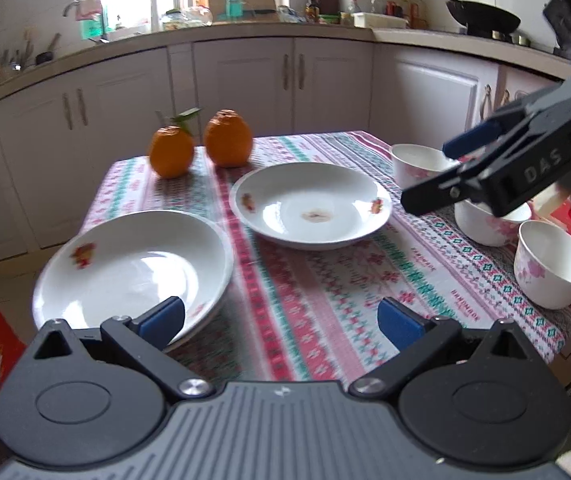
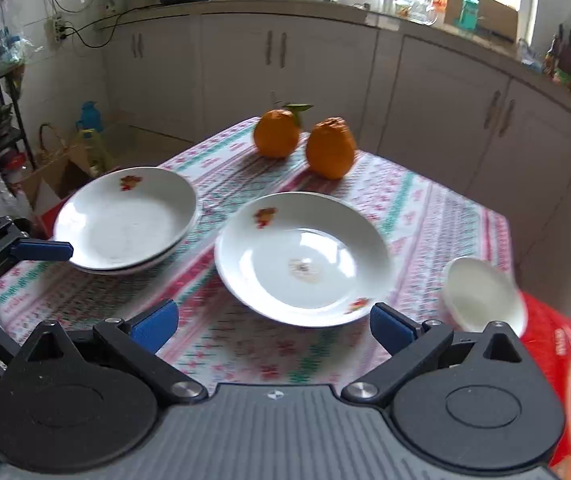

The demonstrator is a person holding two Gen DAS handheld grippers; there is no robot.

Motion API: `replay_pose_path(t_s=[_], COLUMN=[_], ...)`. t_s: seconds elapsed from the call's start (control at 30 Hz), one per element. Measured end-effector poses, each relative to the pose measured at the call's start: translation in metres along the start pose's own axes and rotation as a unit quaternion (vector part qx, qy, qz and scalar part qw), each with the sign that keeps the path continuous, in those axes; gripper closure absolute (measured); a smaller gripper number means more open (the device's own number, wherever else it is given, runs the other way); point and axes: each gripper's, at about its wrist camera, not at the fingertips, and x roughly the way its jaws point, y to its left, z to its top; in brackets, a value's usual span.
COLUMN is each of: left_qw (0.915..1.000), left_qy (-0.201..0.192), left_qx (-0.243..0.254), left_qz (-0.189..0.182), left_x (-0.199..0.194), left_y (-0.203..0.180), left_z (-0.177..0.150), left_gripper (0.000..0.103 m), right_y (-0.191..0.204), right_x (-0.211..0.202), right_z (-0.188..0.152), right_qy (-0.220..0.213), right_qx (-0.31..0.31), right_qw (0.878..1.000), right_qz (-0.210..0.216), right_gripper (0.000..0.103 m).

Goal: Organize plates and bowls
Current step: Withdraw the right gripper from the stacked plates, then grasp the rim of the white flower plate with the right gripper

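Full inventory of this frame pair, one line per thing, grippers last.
stacked plates: two, white with red motif, table's left edge, top one in front of left fingers
single plate: one, white, stain in centre, mid-table
bowls: three, white with pink flowers, table's right side
oranges: two, orange, one with leaf, far end of table
tablecloth: one, pink-green pattern, covers table
wok: one, black, on the far counter
left gripper: black, blue fingers, open, empty
right gripper: same, open, empty, near single plate
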Motion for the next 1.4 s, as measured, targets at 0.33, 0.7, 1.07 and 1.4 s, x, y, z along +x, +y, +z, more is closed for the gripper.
replay_pose_path(t_s=[0.33, 0.7, 1.07, 1.4], left_qw=[0.9995, 0.9986, 0.9971, 0.9965], left_qy=[0.023, 0.035, 0.048, 0.052], left_qx=[0.020, -0.018, -0.043, -0.048], left_qz=[0.006, 0.035, 0.040, 0.044], left_x=[0.060, 0.099, 0.122, 0.129], left_y=[-0.044, -0.055, -0.049, -0.048], left_z=[0.019, 0.020, 0.022, 0.027], left_gripper=[0.001, 0.001, 0.001, 0.000], right_y=[-0.032, -0.070, -0.105, -0.121], right_x=[0.003, 0.024, 0.085, 0.158], right_z=[0.006, 0.029, 0.067, 0.082], right_qy=[0.001, 0.017, 0.065, 0.137], right_qx=[-0.040, -0.021, 0.005, 0.033], right_qw=[0.999, 0.999, 0.992, 0.982], right_qz=[-0.036, 0.026, 0.105, 0.128], right_gripper=[0.000, 0.000, 0.000, 0.000])
